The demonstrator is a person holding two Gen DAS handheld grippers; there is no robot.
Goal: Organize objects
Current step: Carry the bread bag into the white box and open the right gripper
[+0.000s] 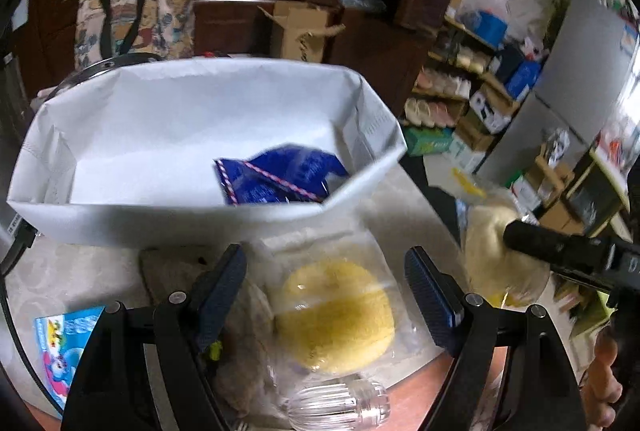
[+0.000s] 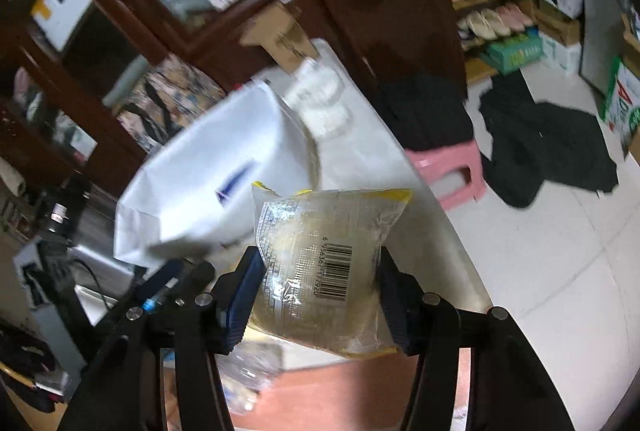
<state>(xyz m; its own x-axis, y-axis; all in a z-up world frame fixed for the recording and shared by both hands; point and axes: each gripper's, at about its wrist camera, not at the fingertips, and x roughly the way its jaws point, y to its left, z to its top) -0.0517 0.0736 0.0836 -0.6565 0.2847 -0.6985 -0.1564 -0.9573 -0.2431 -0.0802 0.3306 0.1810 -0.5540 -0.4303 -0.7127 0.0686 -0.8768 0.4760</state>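
Observation:
A white open bag (image 1: 192,119) stands on the table with a blue snack packet (image 1: 276,175) inside. My left gripper (image 1: 326,291) is open, its fingers either side of a yellow round cake in a clear wrapper (image 1: 336,315) lying on the table. My right gripper (image 2: 316,295) is shut on a clear-wrapped pale cake packet (image 2: 320,263) with a barcode, held above the table to the right of the white bag (image 2: 208,191). That packet also shows in the left wrist view (image 1: 492,247).
A ribbed clear jar (image 1: 340,407) and a brownish wrapped item (image 1: 244,351) lie by the left gripper. A colourful cartoon packet (image 1: 64,339) lies at left. A stack of white items in clear wrap (image 2: 320,99) sits beyond the bag. A pink stool (image 2: 452,167) stands on the floor.

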